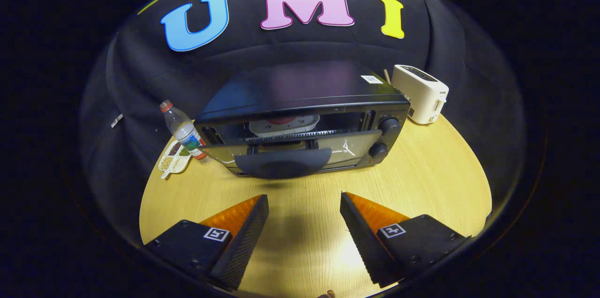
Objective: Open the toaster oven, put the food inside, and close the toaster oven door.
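— Sitting right in the middle of the round wooden table (422,181), that's the toaster oven (300,120), and its door (286,152) is hanging partway down, handle tilted out toward us.

— Anything inside?

— Yes, on the wire rack (290,136) I can see a pale plate with something red on it (283,123). Two knobs (388,125) stacked on the oven's right end.

— And the tongs?

— The gripper (304,213) is spread wide, fingers well apart, nothing between them but bare tabletop. They touch nothing. The oven door sits just beyond the tips, roughly centred on the gap.

— So not gripping the handle?

— No, clear air between the fingers and that handle.

— What else is on the table?

— Left of the oven, a clear water bottle (183,131) with a red cap, standing upright and almost touching the oven's corner. Just in front of it lies a small divided dish (173,160) with bits of different grains or beans in its compartments. Off to the right, behind the oven's far corner, a white pop-up toaster (422,94), a little apart from it.

— Room?

— Black cloth wall (140,78) draped all the way round behind the table.

— And the hand?

— Can't see the hand itself. The gripper is held level above the near edge of the table, pointing straight at the oven front.
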Demonstrator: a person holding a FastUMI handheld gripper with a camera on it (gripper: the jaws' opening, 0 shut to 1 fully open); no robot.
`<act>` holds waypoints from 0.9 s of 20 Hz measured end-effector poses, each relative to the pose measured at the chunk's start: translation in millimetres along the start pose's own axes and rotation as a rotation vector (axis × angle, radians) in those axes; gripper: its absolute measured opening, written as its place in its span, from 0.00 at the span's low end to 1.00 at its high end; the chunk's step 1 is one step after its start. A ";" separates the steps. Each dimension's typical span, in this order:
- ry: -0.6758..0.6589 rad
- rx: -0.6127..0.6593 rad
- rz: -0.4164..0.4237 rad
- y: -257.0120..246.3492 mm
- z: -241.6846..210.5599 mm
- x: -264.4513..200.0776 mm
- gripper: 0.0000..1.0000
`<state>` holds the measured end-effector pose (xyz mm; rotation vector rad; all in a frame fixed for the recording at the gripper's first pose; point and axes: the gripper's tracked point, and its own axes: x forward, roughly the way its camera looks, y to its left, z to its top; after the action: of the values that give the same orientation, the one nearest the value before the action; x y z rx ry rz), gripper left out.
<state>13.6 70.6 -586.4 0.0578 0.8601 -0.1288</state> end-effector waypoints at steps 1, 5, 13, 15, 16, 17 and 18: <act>-0.008 0.008 0.005 -0.2 4.3 -2.5 1.00; -0.058 0.028 0.005 -4.6 14.2 -6.5 0.99; -0.318 0.012 -0.024 -46.1 93.4 -35.3 0.99; -0.432 0.021 -0.014 -56.5 132.7 -47.0 0.99; -0.495 0.045 0.005 -56.9 151.7 -54.9 0.99; -0.534 0.061 0.022 -56.4 166.4 -61.0 0.99; -0.577 0.070 0.037 -55.7 182.1 -69.3 0.99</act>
<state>98.2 2.9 -415.2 0.0961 0.2786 -0.1313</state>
